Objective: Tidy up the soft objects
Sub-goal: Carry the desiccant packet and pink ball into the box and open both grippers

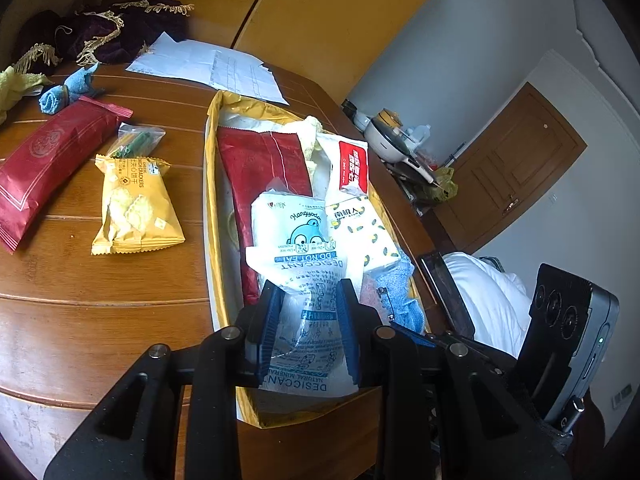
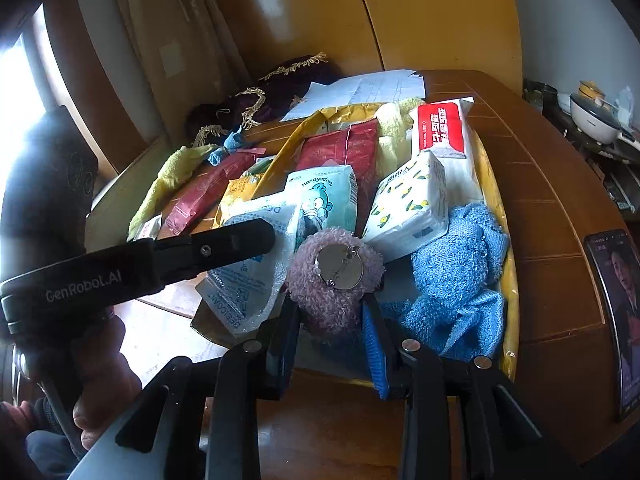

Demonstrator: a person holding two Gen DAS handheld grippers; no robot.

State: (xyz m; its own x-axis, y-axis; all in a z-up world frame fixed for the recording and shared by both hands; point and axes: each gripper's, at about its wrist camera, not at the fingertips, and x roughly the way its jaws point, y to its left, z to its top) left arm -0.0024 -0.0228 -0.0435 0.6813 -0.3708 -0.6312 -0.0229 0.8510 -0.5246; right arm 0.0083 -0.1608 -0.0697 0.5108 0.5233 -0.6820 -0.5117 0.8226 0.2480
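Left claw (image 1: 308, 312): clenched on a white crinkly desiccant sachet with blue print (image 1: 304, 320), pinched about mid-body between the blue ribbed pads (image 1: 269, 320). Sachet hangs over the near end of the yellow-lined shallow box (image 1: 211, 184) on the brown wooden bench (image 1: 100, 320). Just ahead of the claw, inside the box: a white tissue pack with a blue cartoon face (image 1: 294, 224), a dark red foil packet (image 1: 260, 168), a white pack with yellow lemon print (image 1: 364, 224). Left of the claw, on the bench outside the box: a yellow cracker packet (image 1: 134, 208) and a long red foil wrapper (image 1: 52, 160).

Right claw (image 2: 332, 312): grasping a mauve fuzzy plush pom with a round metal pin-back (image 2: 334, 280), low over the box's near end. Immediately right of it, a crumpled blue terry cloth (image 2: 456, 276), touching or nearly so.

Handling, as judged: sachet looks light, limp, granule-filled; film likely slick, so a mid-body pinch should beat a corner hold. Puncture risk if squeezed hard. Pom is light and springy; grip the fleece, keep clear of the pin clasp, which could snag the cloth.
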